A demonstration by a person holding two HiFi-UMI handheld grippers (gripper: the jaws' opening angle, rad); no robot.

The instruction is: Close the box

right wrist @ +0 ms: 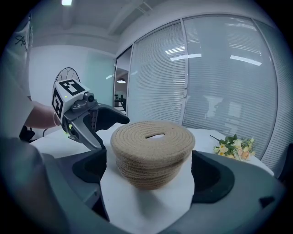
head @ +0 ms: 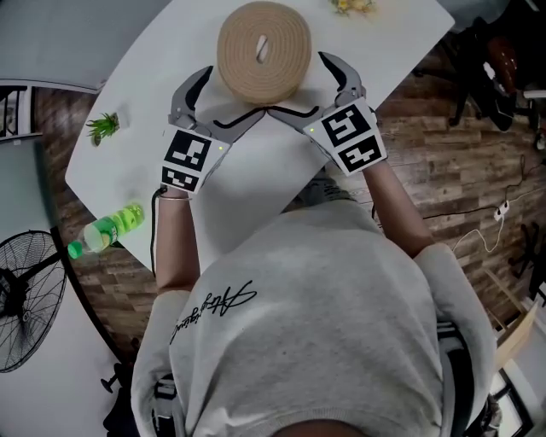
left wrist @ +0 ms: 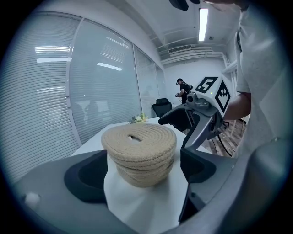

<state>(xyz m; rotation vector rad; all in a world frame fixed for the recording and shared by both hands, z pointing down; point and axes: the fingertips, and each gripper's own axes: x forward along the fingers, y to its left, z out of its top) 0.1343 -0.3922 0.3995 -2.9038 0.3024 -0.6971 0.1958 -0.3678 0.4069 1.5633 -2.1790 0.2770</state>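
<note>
A round box of coiled tan rope (head: 264, 51) stands on the white table (head: 256, 183), its lid resting on top with a slot in the middle. My left gripper (head: 232, 96) is open on the near left of the box and my right gripper (head: 300, 85) is open on the near right, their inner fingers nearly meeting in front of it. In the left gripper view the box (left wrist: 139, 153) sits between my left gripper's (left wrist: 143, 172) spread jaws, with the right gripper (left wrist: 197, 121) behind. The right gripper view shows the box (right wrist: 153, 151) between the right gripper's (right wrist: 149, 172) jaws and the left gripper (right wrist: 87, 119) beyond.
A green bottle (head: 109, 229) lies near the table's left edge, and a small green plant (head: 104, 126) stands farther up that side. Flowers (head: 352, 6) lie at the far edge. A standing fan (head: 26, 299) is on the floor at left, office chairs (head: 499, 64) at right.
</note>
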